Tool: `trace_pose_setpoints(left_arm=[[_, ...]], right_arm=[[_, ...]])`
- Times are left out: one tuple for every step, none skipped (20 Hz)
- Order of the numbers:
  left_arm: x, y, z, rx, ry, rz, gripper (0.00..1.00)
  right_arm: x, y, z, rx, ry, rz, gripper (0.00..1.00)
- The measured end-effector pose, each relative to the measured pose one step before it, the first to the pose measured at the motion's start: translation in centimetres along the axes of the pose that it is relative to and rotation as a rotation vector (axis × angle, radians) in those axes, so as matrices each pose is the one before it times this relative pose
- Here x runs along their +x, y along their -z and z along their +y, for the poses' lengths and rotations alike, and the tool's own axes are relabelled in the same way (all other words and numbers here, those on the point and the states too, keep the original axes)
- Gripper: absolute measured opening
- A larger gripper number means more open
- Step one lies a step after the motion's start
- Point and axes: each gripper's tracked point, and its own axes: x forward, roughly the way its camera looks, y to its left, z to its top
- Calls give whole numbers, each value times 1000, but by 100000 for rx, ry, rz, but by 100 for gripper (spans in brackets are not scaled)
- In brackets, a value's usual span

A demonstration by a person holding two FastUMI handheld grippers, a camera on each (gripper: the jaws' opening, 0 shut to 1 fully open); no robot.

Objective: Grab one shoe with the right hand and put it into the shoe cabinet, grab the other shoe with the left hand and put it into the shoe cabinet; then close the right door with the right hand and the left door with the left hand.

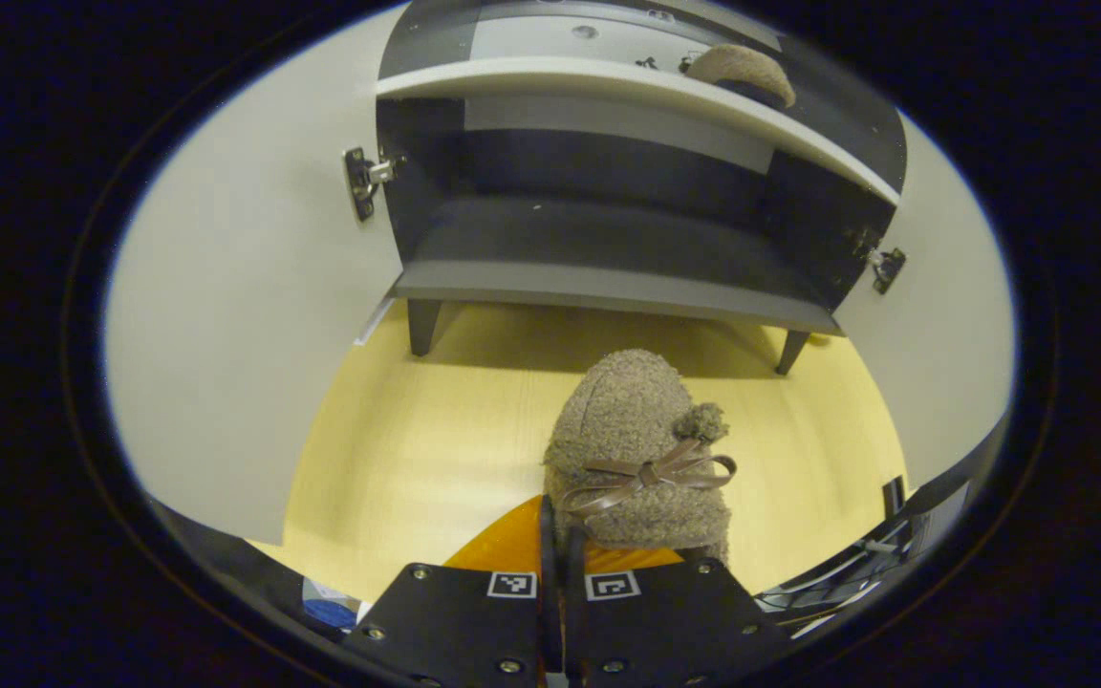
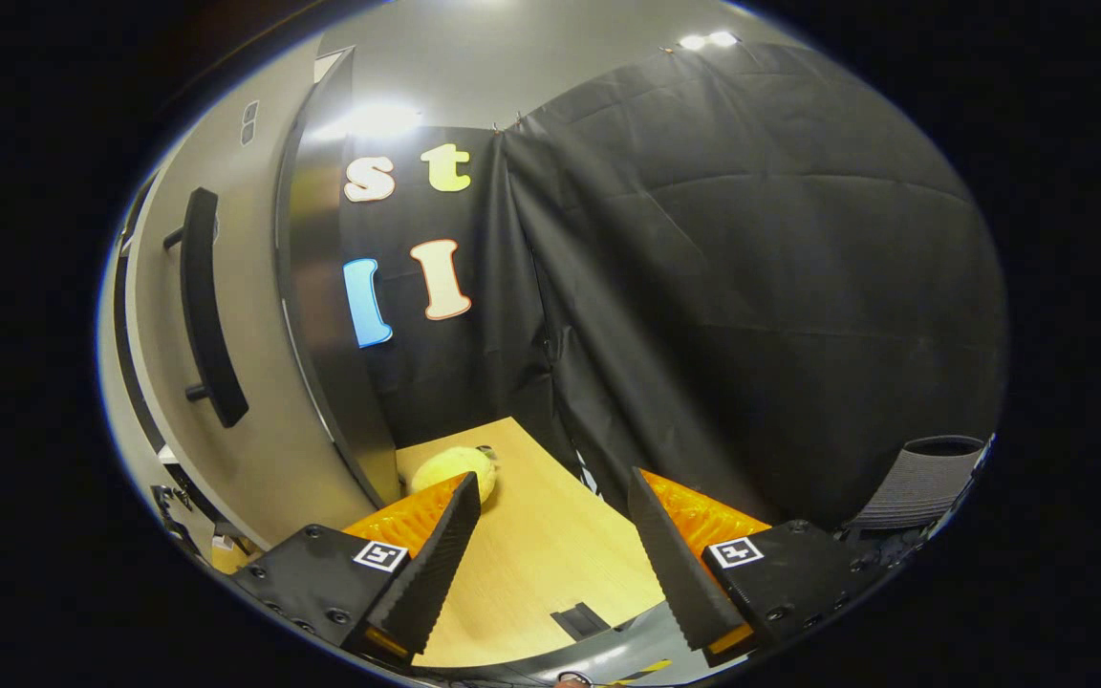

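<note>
- Shoe (image 1: 641,449), near: fuzzy grey-brown, glossy brown ribbon bow, matching pompom.
- Second shoe (image 1: 742,72), far upper shelf: same grey-brown.
- Cabinet (image 1: 608,229) interior: dark grey; shelf (image 1: 627,91) edge white.
- Doors (image 1: 235,315): off-white; handle (image 2: 209,315) black.
- Floor (image 1: 436,430): pale yellow wood grain.

Both tongs (image 1: 560,564) (image 2: 555,554) have screw-studded black mounts bearing square coded markers; the right's fingers are ridged.

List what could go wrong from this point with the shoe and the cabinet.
1. The left gripper pinches the shoe only by its rear edge, so it may slip out before reaching the cabinet.
2. The other shoe already sits on the upper shelf; placing this one there could knock it.
</note>
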Motion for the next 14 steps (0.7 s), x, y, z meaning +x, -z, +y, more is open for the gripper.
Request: trace_pose_setpoints(left_arm=[[-371,-758,-104,-1064,1387,-844,4],[-285,-681,-115,-573,1017,-667,4],[-541,-1033,29,0,626,-1165,4],[-175,-852,-11,407,325,-1256,4],[-418,-352,-8,121,-117,-1076,4],[-391,-1163,-133,-224,159,-1599,4],[-664,-894,-562,-339,659,-1990,4],[-314,-1291,-467,-159,839,-2330,4],[49,-1411,-486,-64,981,-2479,4],[268,-1248,-573,-527,1341,-2313,4],[312,-646,-181,-609,1661,-2440,4],[212,-974,-289,-499,1063,-1693,4],[26,-878,175,-142,720,-1654,4],[-215,-2074,223,522,541,-1710,4]], right_arm=[[379,-320,-25,-199,397,-546,99],[195,-164,-132,-298,346,-364,99],[283,-266,-5,-294,4,-114,98],[268,-7,17,-295,-147,126,98],[222,82,53,-145,-227,404,98],[233,-5,186,72,-637,338,98],[190,32,381,0,-743,240,99],[207,57,160,-206,-529,188,99],[149,25,230,-271,-509,-79,99],[138,-80,191,-214,-526,-214,99],[121,56,140,-3,-376,-107,99],[13,86,71,338,-423,-34,98],[-72,149,104,450,-293,-98,99],[70,33,-29,473,121,-421,99]])
